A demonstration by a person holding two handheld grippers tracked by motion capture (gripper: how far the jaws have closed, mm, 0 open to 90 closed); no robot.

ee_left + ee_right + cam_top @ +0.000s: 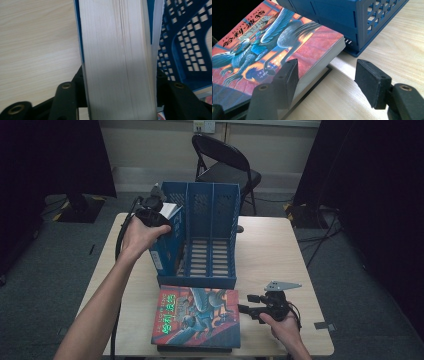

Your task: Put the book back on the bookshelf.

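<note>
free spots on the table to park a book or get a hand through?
Bare wooden table lies right of the blue slotted plastic file rack, back to the far right corner. A narrower strip runs along the left edge, under the left forearm. The front middle is crowded: the red illustrated book tops a stack, right claw open beside it. The rack's two right slots look free.

Thick blue-covered book (117, 60) stands upright on its edge in the leftmost compartment of the blue slotted file rack (212, 210), pale page block facing up, clamped by the left gripper (159, 202). Second book (199, 317), red cover with winged creature art, lies flat on the bench (270, 250) just before the rack, atop a dark book.
</note>
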